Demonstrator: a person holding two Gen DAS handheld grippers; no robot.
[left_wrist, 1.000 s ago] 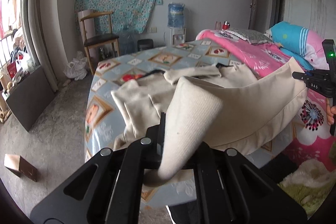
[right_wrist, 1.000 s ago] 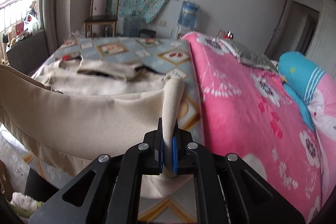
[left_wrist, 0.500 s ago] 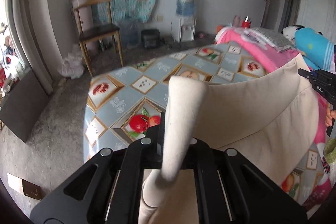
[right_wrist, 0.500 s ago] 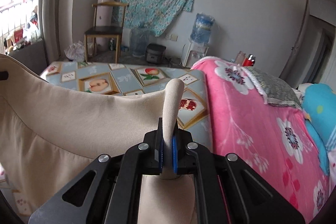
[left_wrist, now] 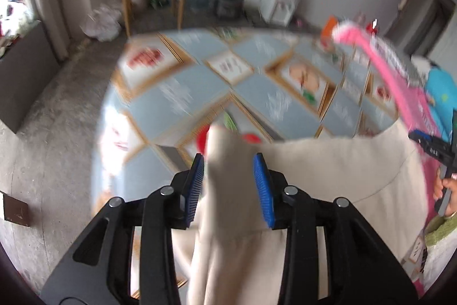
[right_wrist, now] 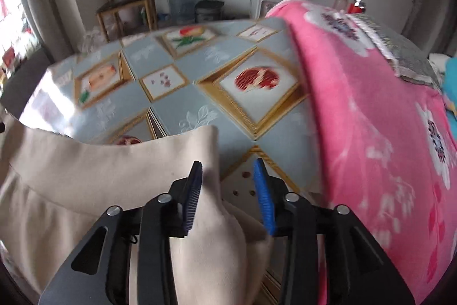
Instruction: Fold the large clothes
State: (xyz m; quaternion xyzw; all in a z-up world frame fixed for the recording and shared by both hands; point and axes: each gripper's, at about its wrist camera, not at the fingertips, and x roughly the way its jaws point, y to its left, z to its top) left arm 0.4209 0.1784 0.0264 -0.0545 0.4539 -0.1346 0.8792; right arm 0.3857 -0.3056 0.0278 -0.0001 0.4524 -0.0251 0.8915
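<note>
Both tongs, left [left_wrist: 228,185] and right [right_wrist: 228,193], were seen released, each with a corner of the beige garment [left_wrist: 328,185] lying loose between spread blue pads. The garment's long top edge was stretched from one tongs to the other along the near edge of the bed [right_wrist: 177,102], neither nearer. Both tongs were pointed forward and tilted down over the bed.

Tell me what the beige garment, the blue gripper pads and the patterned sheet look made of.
Beige garment: soft matte knit, probably cotton; it drapes in rounded folds, with a banded hem. Blue pads on the right hand-held gripper: likely rubber or plastic, finely ribbed. Patterned sheet: smooth, slightly glossy printed fabric or vinyl; it shows glare at its left edge. Motion blur hides any weave.
</note>
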